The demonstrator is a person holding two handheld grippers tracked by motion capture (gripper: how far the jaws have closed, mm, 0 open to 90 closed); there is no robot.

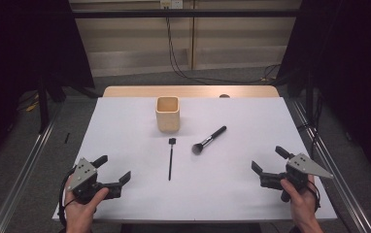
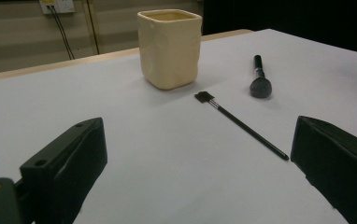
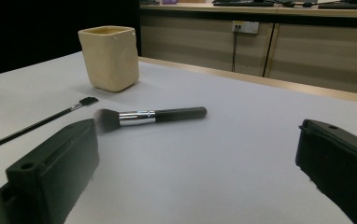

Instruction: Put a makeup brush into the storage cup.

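Both grippers sat low at the near edge of the surface (image 1: 125, 111), left gripper (image 1: 111, 169) and right gripper (image 1: 267, 160) each with jaws spread wide and empty. Ahead, the thin brush (image 1: 171, 158) lay lengthwise, pointing away toward the cream cup (image 1: 167, 114), a touch nearer the left. The powder brush (image 1: 209, 140) lay diagonally, bristles toward the person, closer to the right gripper. Nothing stood between either gripper and its brush; the cup waited upright just beyond.
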